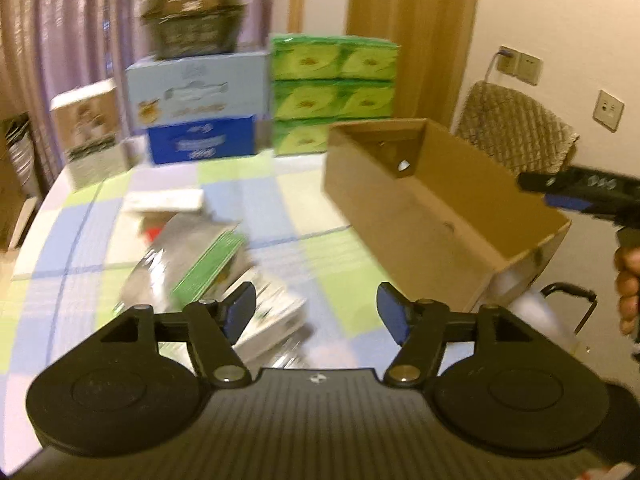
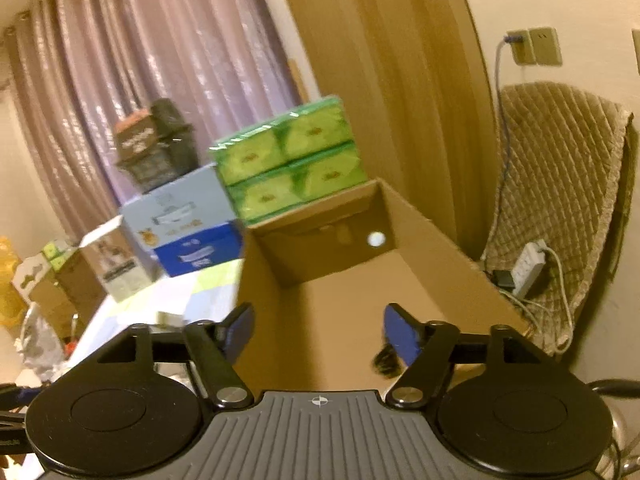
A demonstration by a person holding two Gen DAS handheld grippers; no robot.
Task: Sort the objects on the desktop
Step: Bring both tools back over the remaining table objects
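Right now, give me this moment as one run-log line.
left gripper: open, empty, over blurred packets | right gripper: open, empty, above open brown cardboard box | step: pick pending

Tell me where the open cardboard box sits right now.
In the left wrist view the cardboard box sits on the checked tablecloth, right of the packet pile, in front of the green tissue packs; the right claw hovers over it.

Along the desk's far edge stand stacked green tissue packs [image 1: 332, 92], with a pale blue carton [image 1: 198, 90] atop a dark blue one [image 1: 202, 140] beside them. Pink curtains [image 2: 160, 64] hang behind — a quilted chair [image 2: 560, 200] off the right edge holds a white power strip [image 2: 530, 266].
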